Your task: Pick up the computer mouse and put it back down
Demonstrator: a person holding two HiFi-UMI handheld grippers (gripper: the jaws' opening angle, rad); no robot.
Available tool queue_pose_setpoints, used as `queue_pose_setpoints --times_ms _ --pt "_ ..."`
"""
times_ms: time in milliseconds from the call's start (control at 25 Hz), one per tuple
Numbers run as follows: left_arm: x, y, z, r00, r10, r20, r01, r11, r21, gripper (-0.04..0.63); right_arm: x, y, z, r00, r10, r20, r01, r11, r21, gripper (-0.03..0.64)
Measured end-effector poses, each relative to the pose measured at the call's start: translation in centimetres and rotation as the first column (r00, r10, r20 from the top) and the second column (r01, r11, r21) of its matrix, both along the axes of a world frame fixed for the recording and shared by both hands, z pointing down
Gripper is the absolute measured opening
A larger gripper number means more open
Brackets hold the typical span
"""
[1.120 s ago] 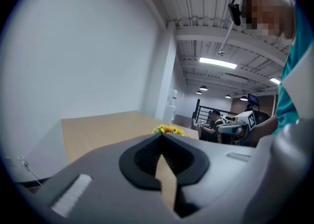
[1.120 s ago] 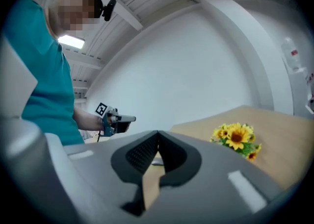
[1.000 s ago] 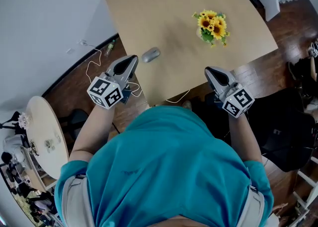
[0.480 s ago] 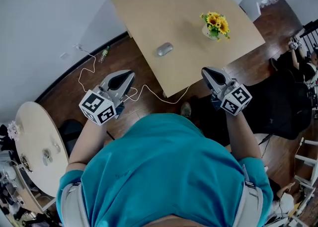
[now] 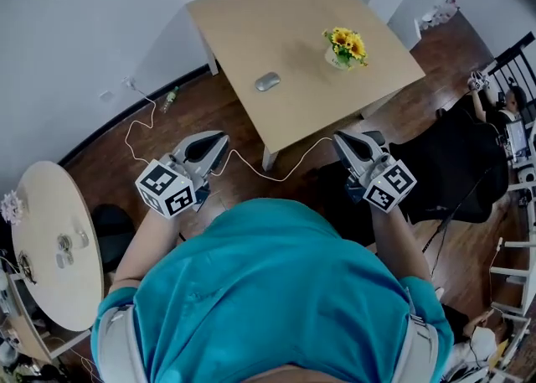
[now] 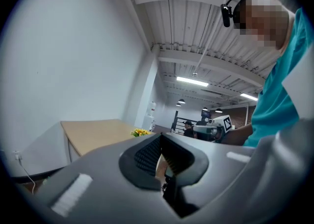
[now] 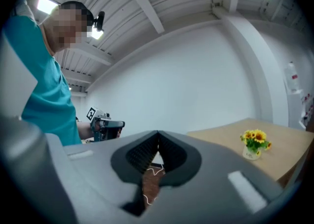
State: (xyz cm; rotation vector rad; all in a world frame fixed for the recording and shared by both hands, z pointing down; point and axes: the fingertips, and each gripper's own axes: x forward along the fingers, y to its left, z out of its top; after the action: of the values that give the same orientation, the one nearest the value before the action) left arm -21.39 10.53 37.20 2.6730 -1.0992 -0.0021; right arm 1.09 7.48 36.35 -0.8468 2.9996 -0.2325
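The grey computer mouse (image 5: 267, 81) lies on the light wooden table (image 5: 251, 21), left of a small pot of sunflowers (image 5: 344, 44). Both grippers are held level over the wooden floor, well short of the table's near edge. My left gripper (image 5: 219, 137) is shut with nothing between its jaws, which meet at the tips (image 6: 161, 137). My right gripper (image 5: 339, 140) is likewise shut and empty (image 7: 158, 134). The mouse shows in neither gripper view; the table (image 6: 98, 132) and the sunflowers (image 7: 254, 142) do.
A white cable (image 5: 251, 168) runs over the floor below the table's near edge. A round white table (image 5: 50, 239) stands at the left, and a small bottle (image 5: 168, 99) lies by the wall. Dark furniture (image 5: 452, 172) and a seated person (image 5: 502, 105) are at the right.
Both grippers have drawn back from the table's near edge, still shut and empty. The table with the mouse now lies farther off; the mouse has kept its place on it.
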Motion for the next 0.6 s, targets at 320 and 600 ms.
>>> queue_pose_setpoints --times_ms 320,600 --pt "13.9 9.5 1.1 0.999 -0.022 -0.034 0.022 1.0 -0.02 0.006 9.1 10.5 0.7 0.991 -0.134 -0.007 0.134 0.99 0.04 0.003" --pt "17.7 14.2 -0.4 0.998 -0.06 0.011 0.059 0.998 0.027 0.006 12.7 14.9 1.5 0.986 -0.164 0.002 0.164 0.986 0.036 0.003"
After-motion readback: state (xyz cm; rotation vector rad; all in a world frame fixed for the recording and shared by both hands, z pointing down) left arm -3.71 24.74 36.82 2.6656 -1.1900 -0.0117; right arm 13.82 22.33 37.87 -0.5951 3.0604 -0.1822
